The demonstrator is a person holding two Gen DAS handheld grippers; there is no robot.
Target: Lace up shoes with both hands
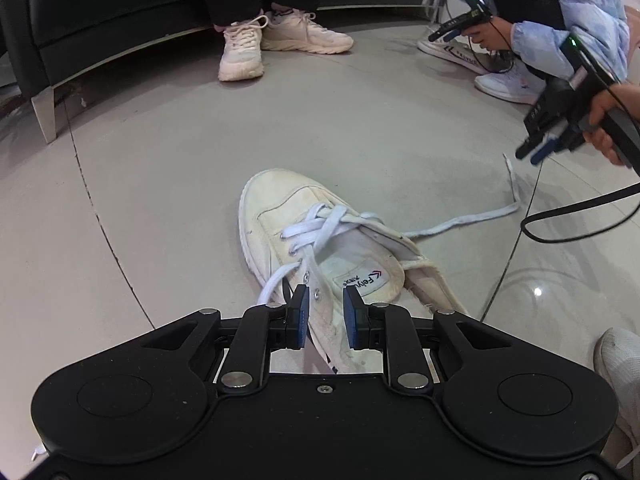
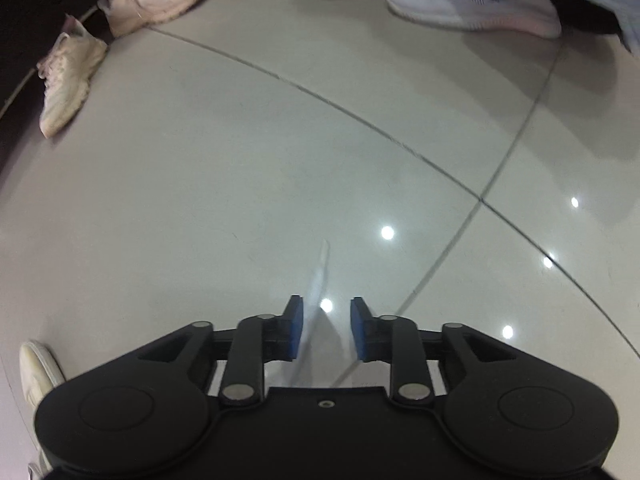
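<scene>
A cream canvas shoe (image 1: 320, 248) lies on the tiled floor, toe pointing away, partly laced with a white lace (image 1: 320, 224). One lace end (image 1: 472, 218) trails right across the floor; the other (image 1: 276, 280) hangs off the left side by my left fingers. My left gripper (image 1: 326, 300) is open, its jaws straddling the shoe's left eyelet edge near the tongue. My right gripper (image 2: 326, 312) is open over the floor, with the blurred white lace end (image 2: 318, 276) lying between its jaws. The right gripper also shows in the left wrist view (image 1: 536, 150), above the lace tip.
A black sofa (image 1: 100, 20) with a seated person's pink sneakers (image 1: 280, 40) stands behind. Another person with grippers (image 1: 460, 28) and white shoes (image 1: 508, 84) crouches at the right. A black cable (image 1: 572, 220) loops on the floor. A shoe toe (image 2: 36, 368) shows at left.
</scene>
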